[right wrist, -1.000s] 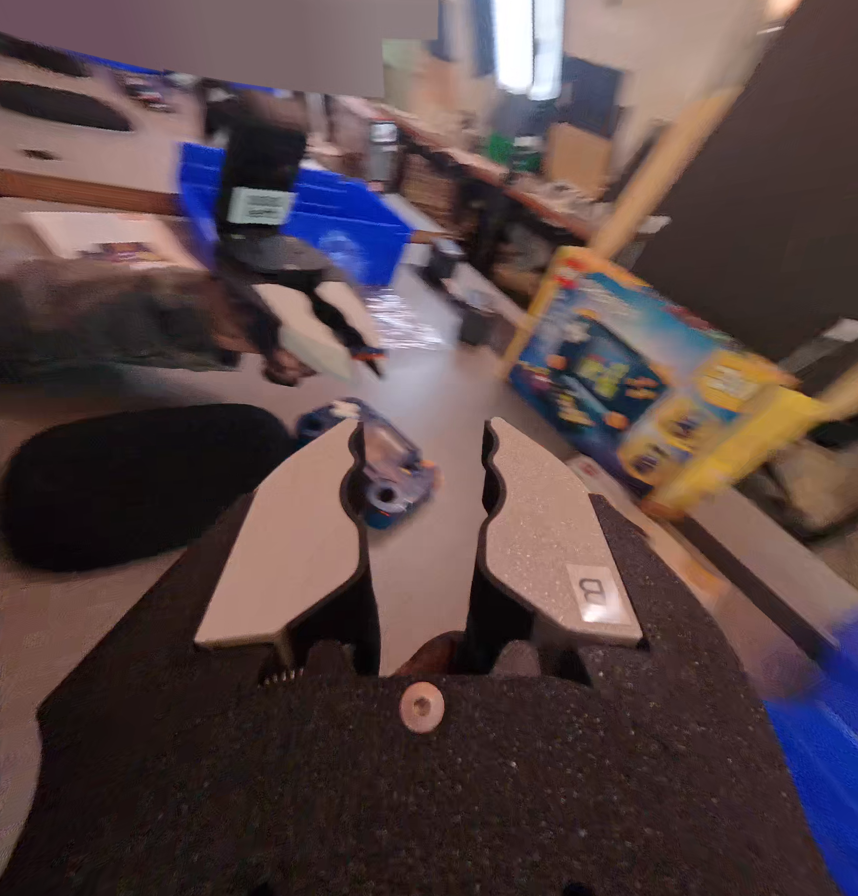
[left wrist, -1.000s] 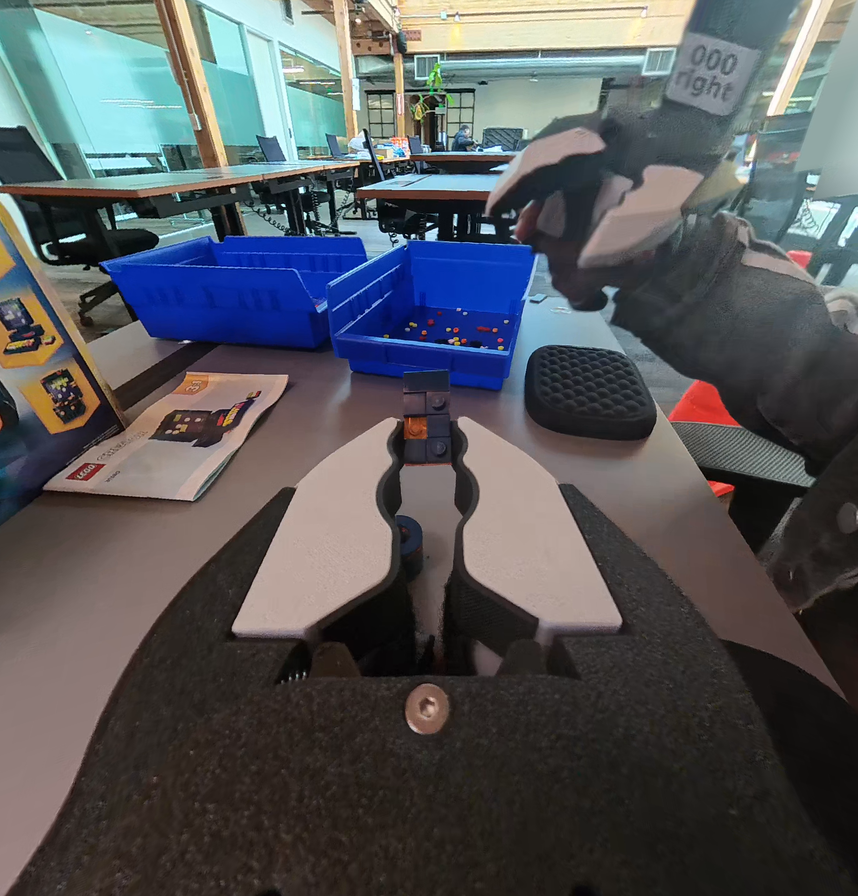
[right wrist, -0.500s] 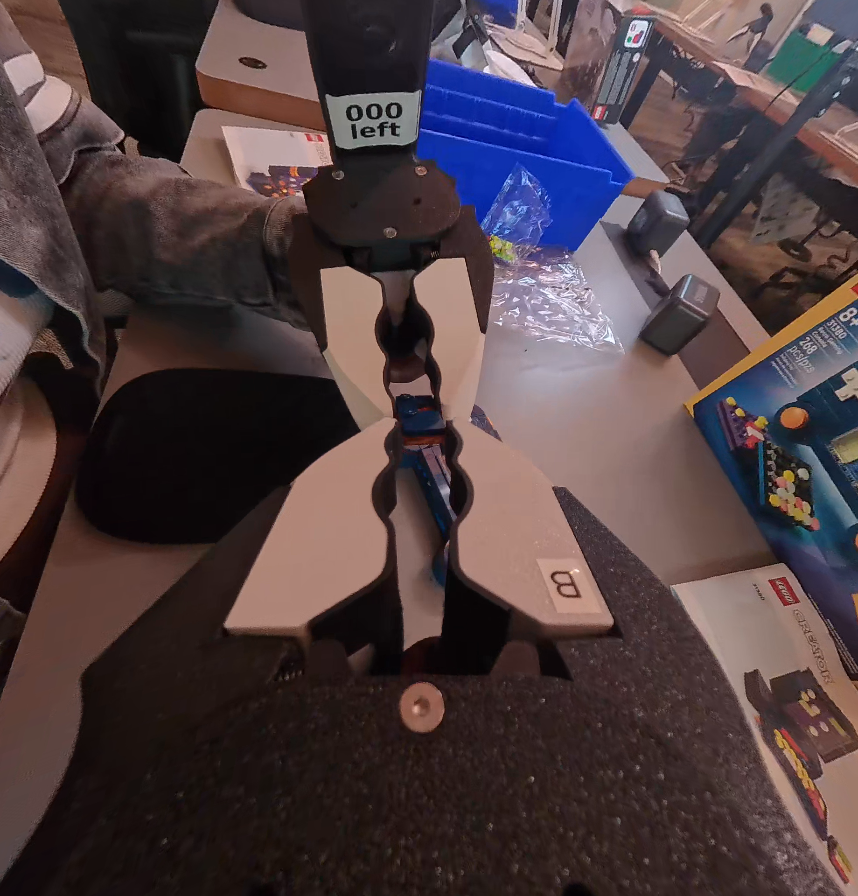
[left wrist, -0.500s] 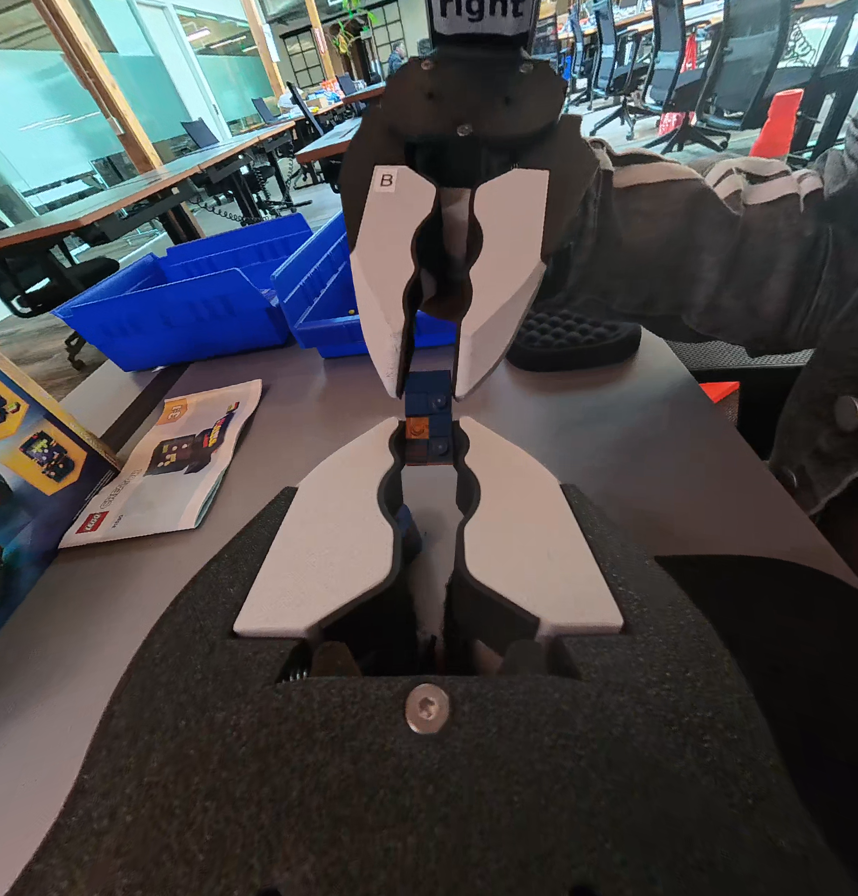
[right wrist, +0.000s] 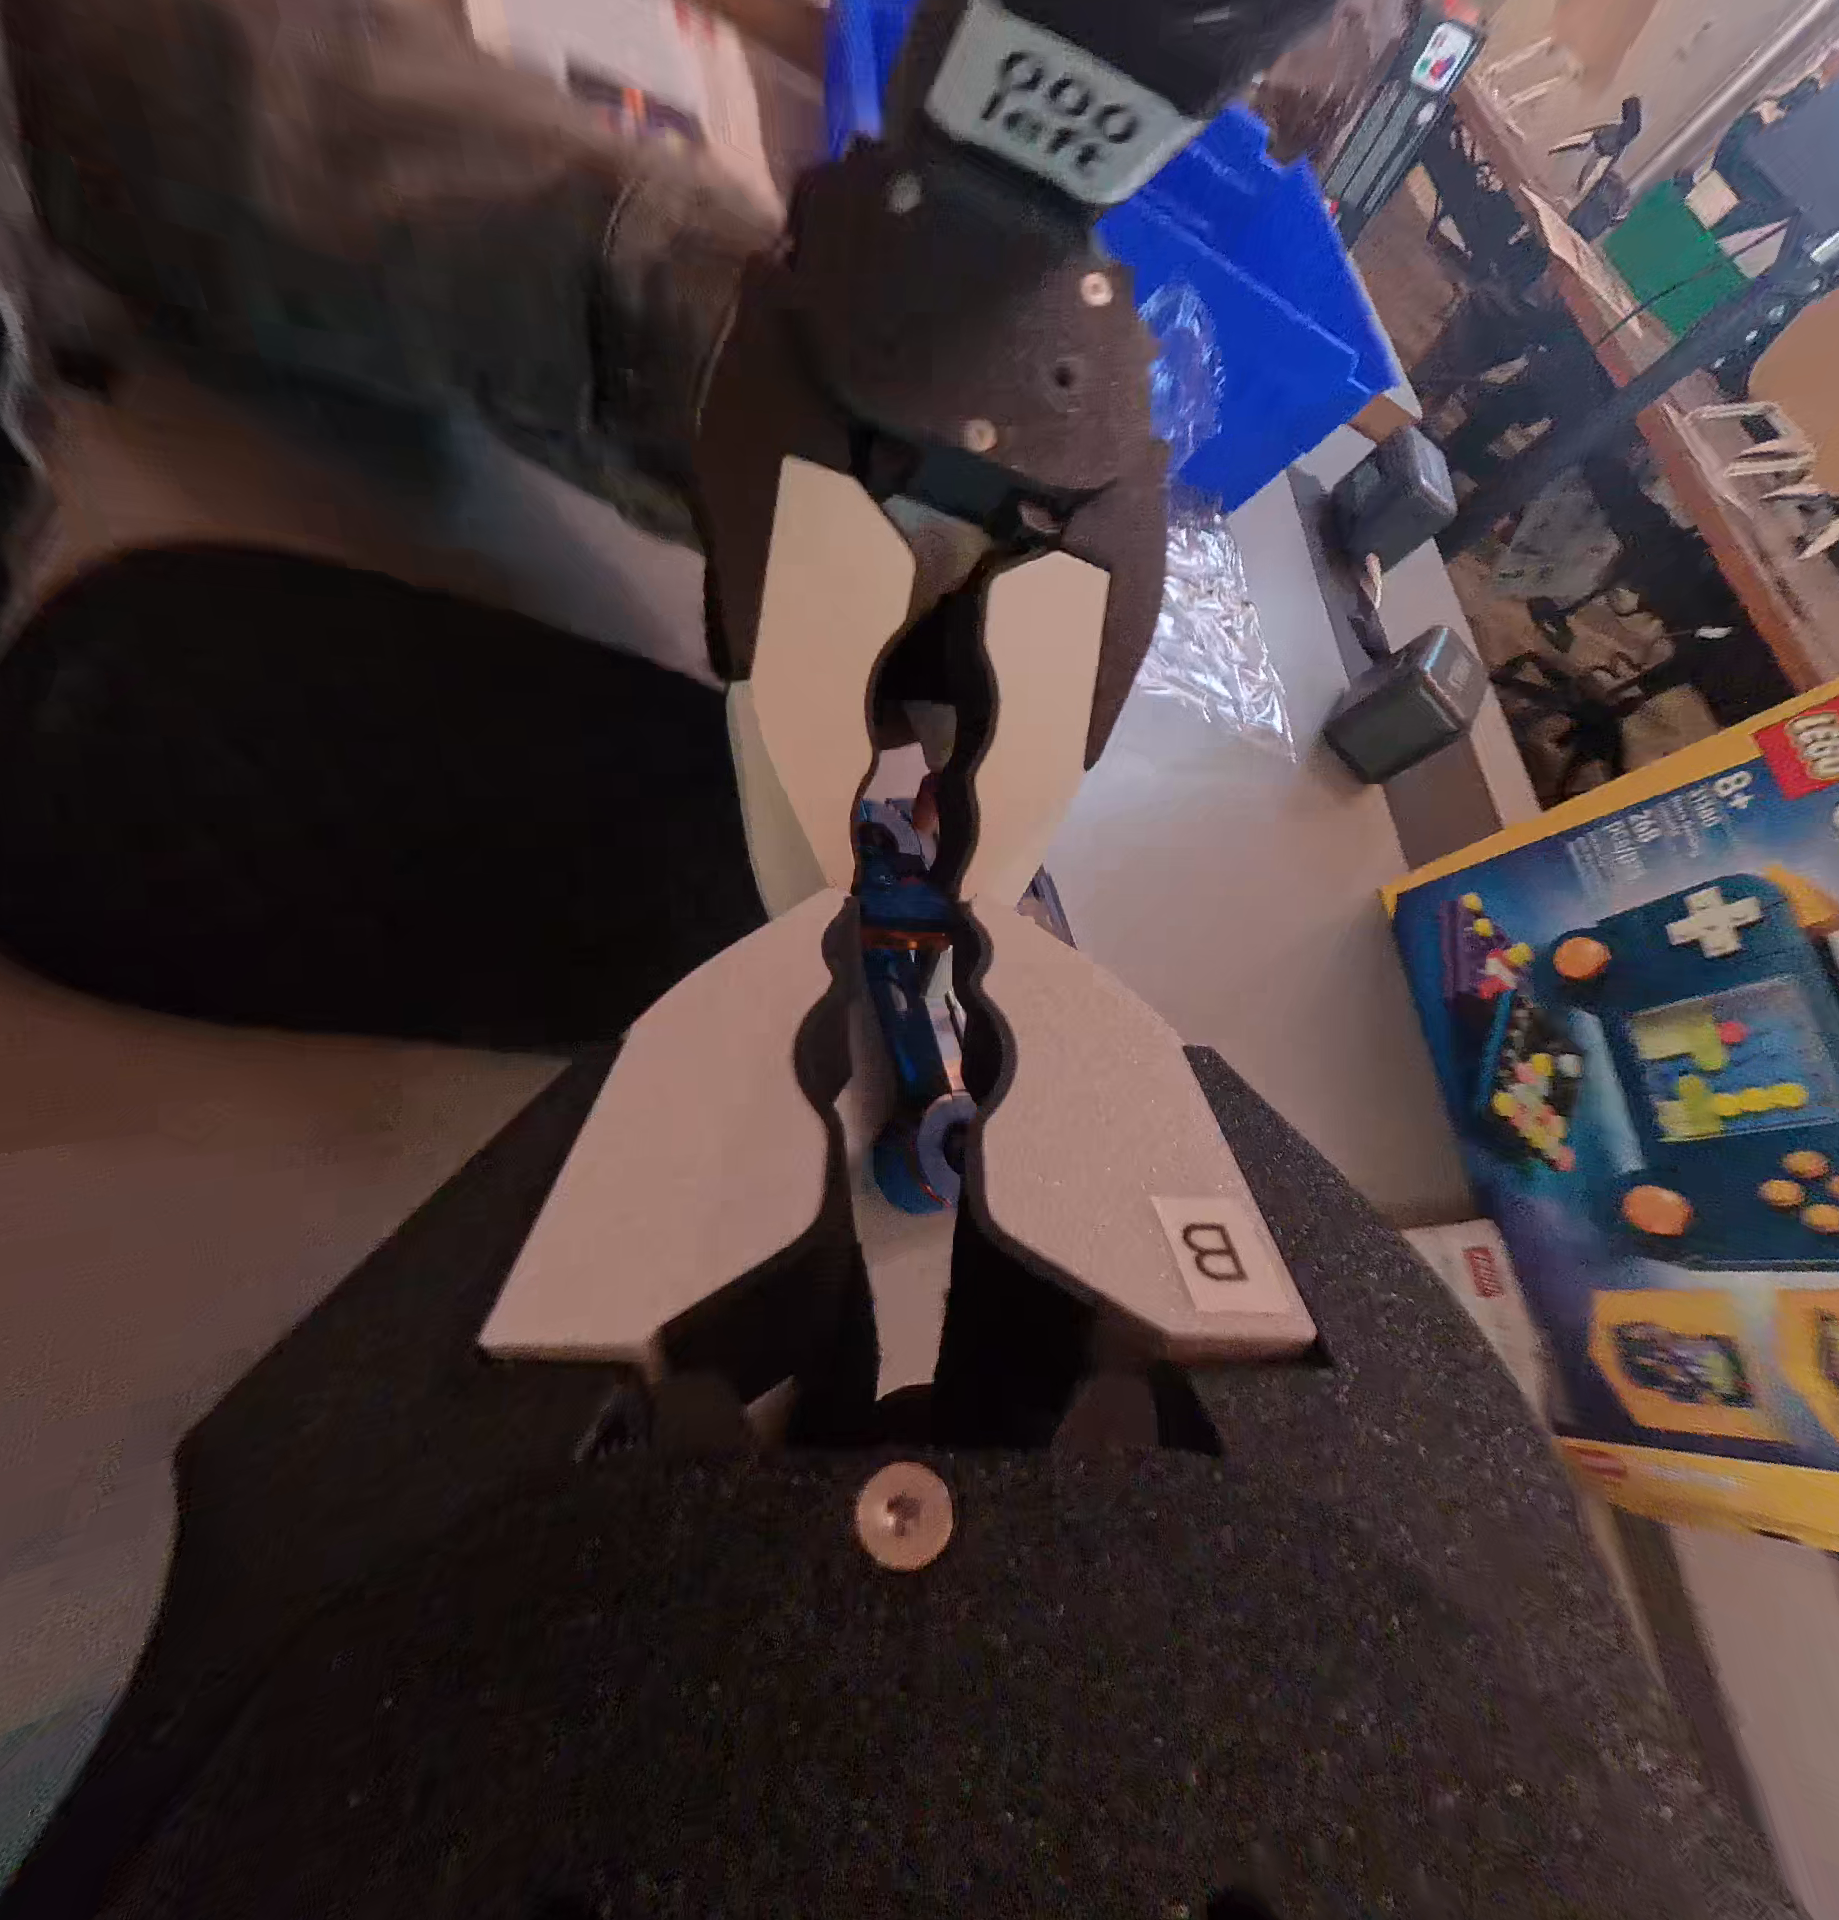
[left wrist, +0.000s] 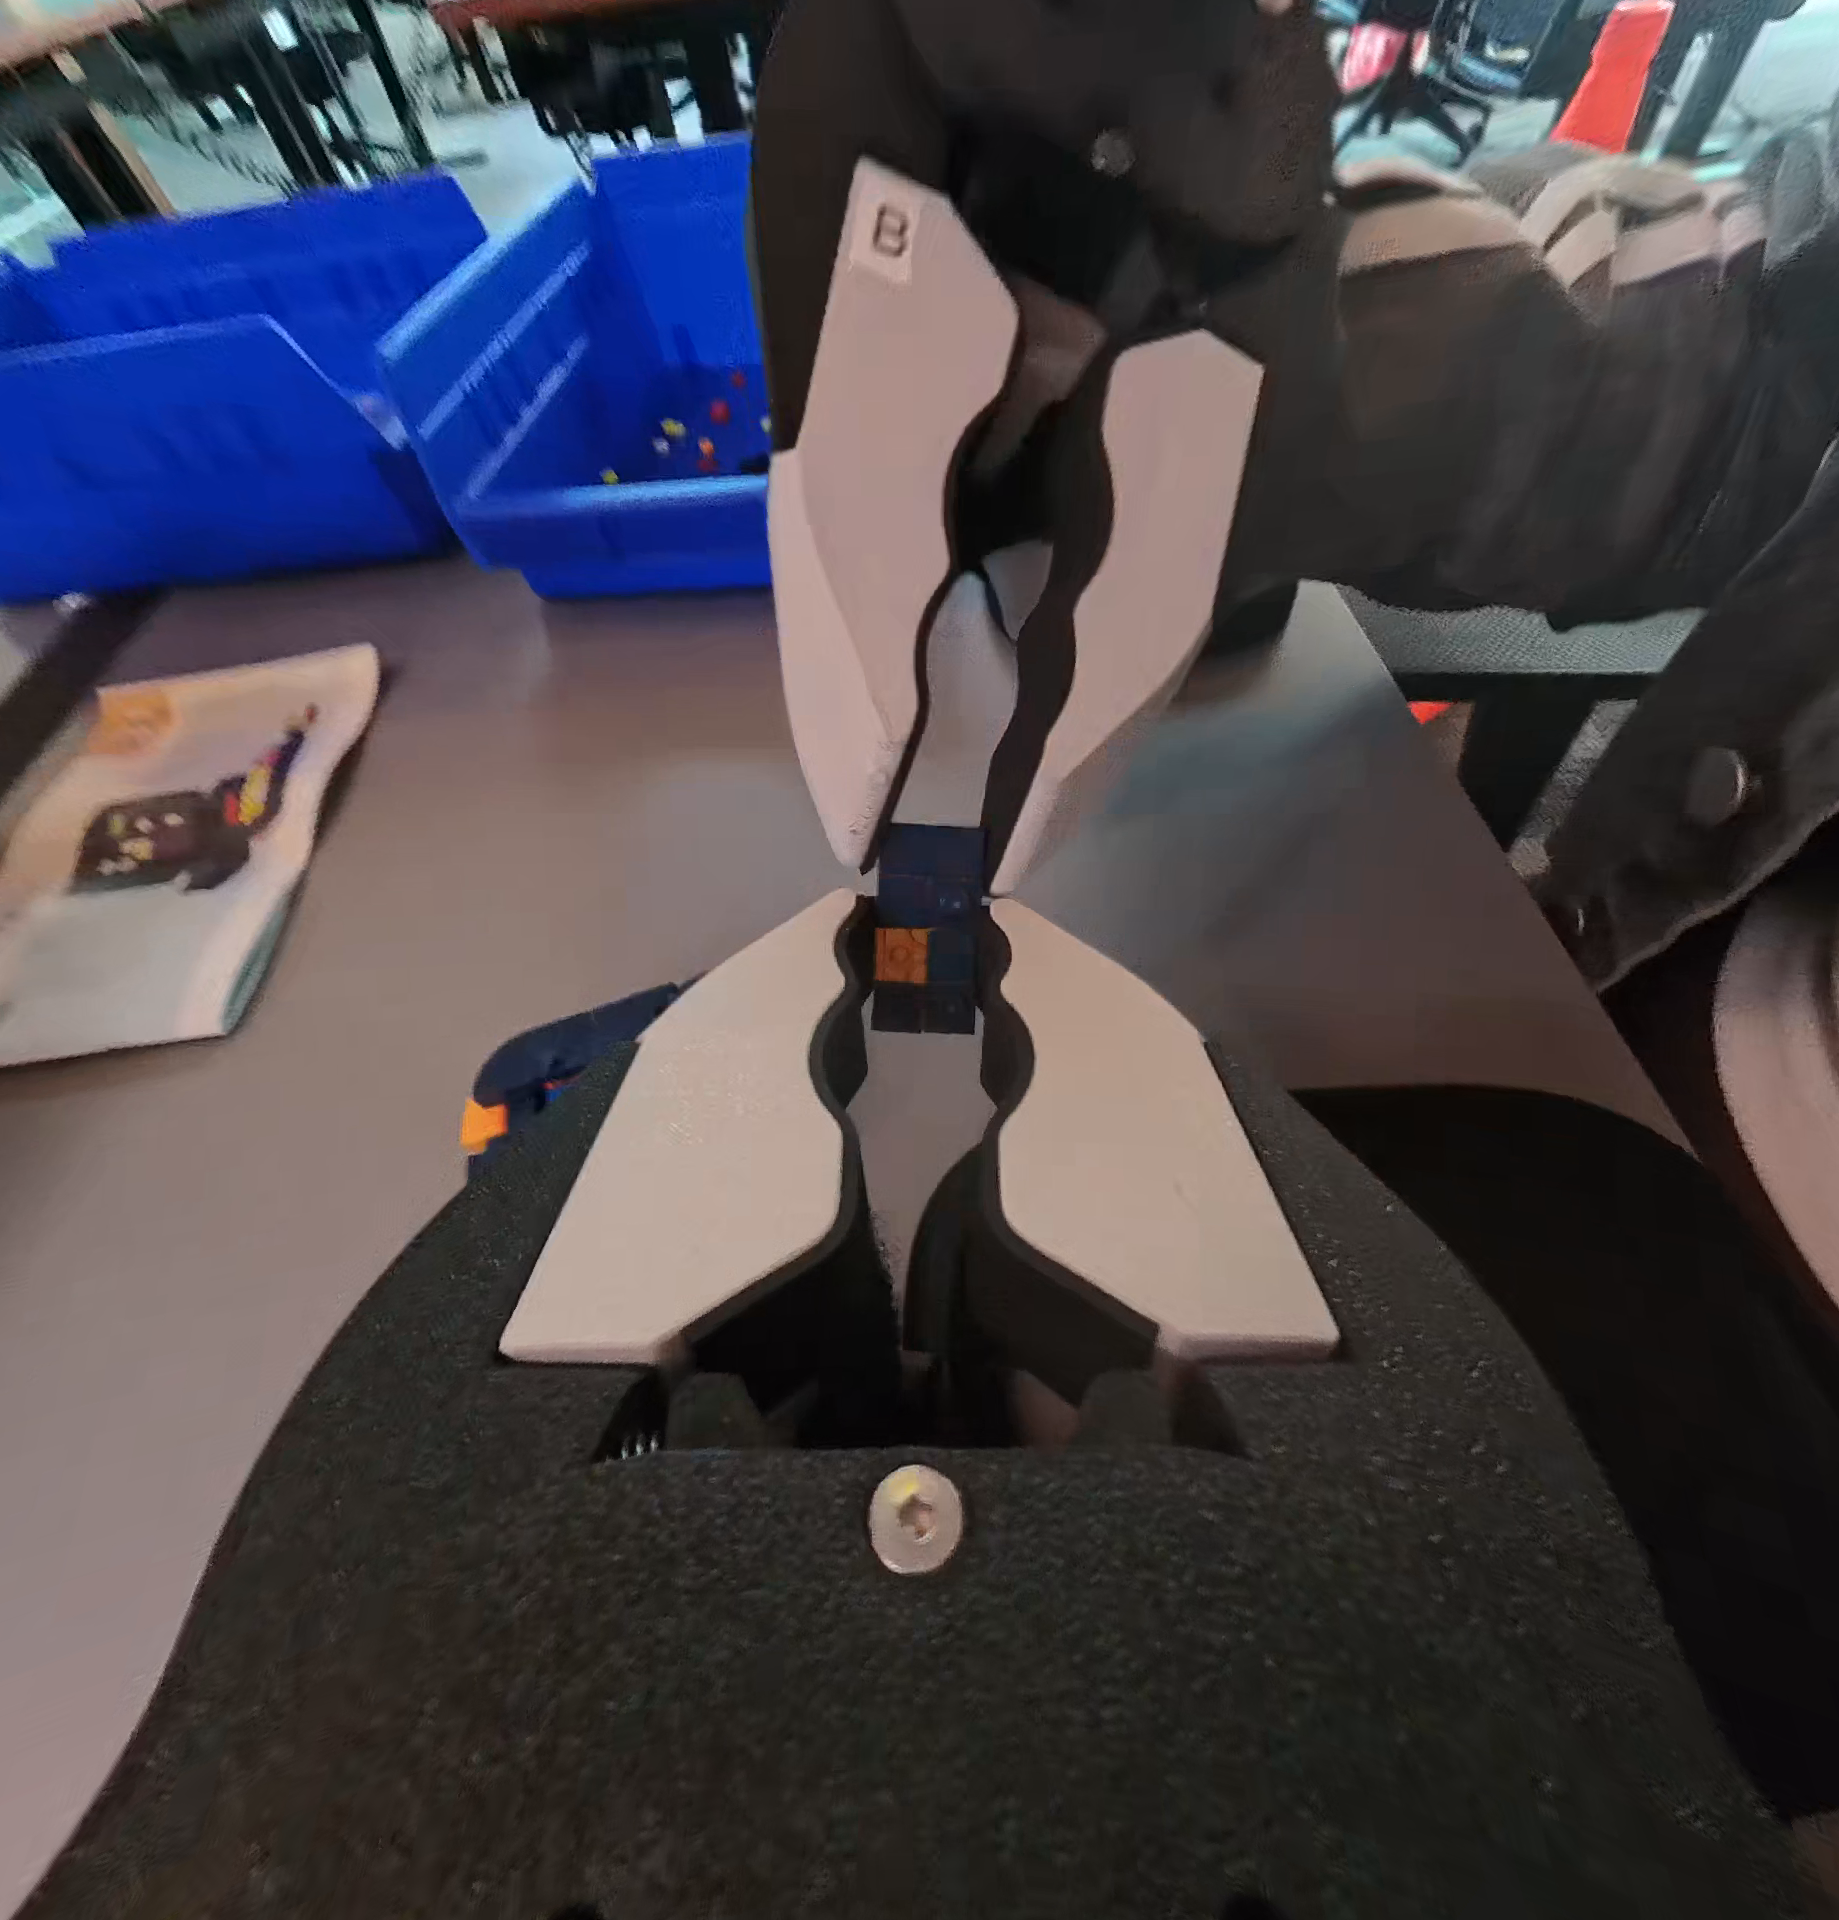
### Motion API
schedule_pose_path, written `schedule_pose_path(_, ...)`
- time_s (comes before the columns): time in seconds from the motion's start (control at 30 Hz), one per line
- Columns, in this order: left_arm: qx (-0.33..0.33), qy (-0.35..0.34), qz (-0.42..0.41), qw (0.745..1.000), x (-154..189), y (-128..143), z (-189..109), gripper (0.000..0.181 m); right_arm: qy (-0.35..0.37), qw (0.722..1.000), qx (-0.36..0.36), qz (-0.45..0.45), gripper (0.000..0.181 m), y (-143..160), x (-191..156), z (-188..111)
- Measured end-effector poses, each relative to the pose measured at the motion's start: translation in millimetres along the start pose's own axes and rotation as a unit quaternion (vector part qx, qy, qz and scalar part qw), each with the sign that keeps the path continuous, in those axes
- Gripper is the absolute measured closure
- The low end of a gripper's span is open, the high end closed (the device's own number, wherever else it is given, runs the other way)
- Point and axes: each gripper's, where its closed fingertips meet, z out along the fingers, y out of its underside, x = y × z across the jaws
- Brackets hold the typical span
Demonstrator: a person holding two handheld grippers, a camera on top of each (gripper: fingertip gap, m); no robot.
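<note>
A small dark blue brick piece with an orange part (left wrist: 920,971) is held above the grey table (left wrist: 582,727). My left gripper (left wrist: 925,914) is shut on its near end. My right gripper (left wrist: 930,868) comes in from above, tip to tip with the left, and is shut on the far dark blue end. In the right wrist view my right gripper (right wrist: 904,920) and left gripper (right wrist: 920,883) meet on the same brick piece (right wrist: 899,904). A blue brick model with a wheel (right wrist: 920,1143) lies on the table below; it also shows in the left wrist view (left wrist: 562,1060).
Two blue bins (left wrist: 603,416) (left wrist: 167,436) stand at the back, one holding small coloured bricks. An instruction booklet (left wrist: 156,852) lies left. A black pad (right wrist: 323,790), a clear plastic bag (right wrist: 1206,623), two dark grey blocks (right wrist: 1403,707) and the set's box (right wrist: 1673,1091) surround the grippers. My left and right fingertips are right by each other.
My right gripper swung in from the upper right, met the left gripper tip to tip and closed on the brick piece. Both grippers have since tilted and shifted slightly while holding it.
</note>
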Motion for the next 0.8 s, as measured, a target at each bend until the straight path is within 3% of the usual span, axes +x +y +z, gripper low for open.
schedule_pose_path(0.2,0.000,0.047,-0.065,0.997,9,0,2,0.163,0.034,0.996,0.003,-0.088,0.163,-2,-6,-3)
schedule_pose_path(0.3,-0.018,0.035,-0.066,0.997,7,5,5,0.163,0.048,0.994,-0.022,-0.096,0.164,2,-5,-1)
schedule_pose_path(0.37,-0.031,-0.006,-0.025,0.999,-1,7,5,0.164,0.046,0.999,-0.009,-0.005,0.164,7,0,0)
schedule_pose_path(0.47,-0.027,-0.045,0.009,0.999,-8,-1,1,0.165,0.035,0.986,0.069,0.149,0.165,8,7,-2)
schedule_pose_path(0.63,-0.087,-0.031,0.026,0.995,-4,18,4,0.164,-0.012,0.957,0.077,0.279,0.166,19,-3,8)
schedule_pose_path(0.8,-0.126,-0.016,0.045,0.991,2,30,7,0.164,-0.091,0.902,0.124,0.404,0.165,16,-11,7)
